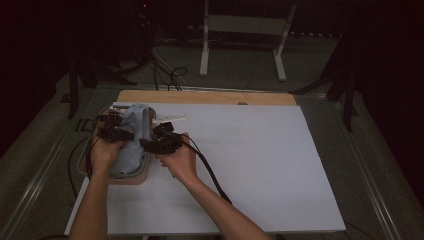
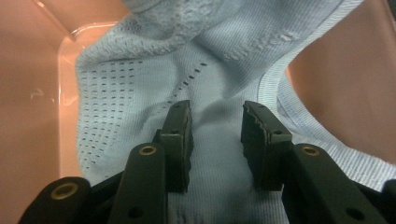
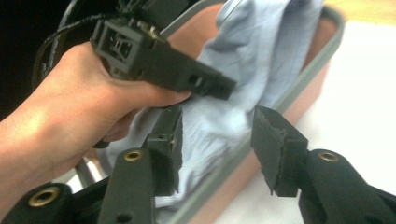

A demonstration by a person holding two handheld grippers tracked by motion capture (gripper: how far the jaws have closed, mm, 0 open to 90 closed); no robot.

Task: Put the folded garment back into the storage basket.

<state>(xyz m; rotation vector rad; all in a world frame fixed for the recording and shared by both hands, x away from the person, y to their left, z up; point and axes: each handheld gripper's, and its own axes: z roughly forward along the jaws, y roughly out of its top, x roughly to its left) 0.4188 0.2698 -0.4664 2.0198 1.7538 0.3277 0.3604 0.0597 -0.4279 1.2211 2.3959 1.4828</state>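
A white board (image 1: 250, 165) covers the table, and at its left edge, under both tools, sits a pinkish tub (image 3: 299, 88) with a grey rim. A pale blue knitted cloth (image 2: 219, 74) is heaped in the tub. The left gripper (image 2: 215, 122) has its jaws clamped on a fold of the cloth, while the right gripper (image 3: 217, 133) has its jaws apart around the tub's rim, cloth between them unpressed.

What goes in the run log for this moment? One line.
left gripper: in pink tub, fabric between jaws | right gripper: open at tub rim | light blue garment: draped in tub
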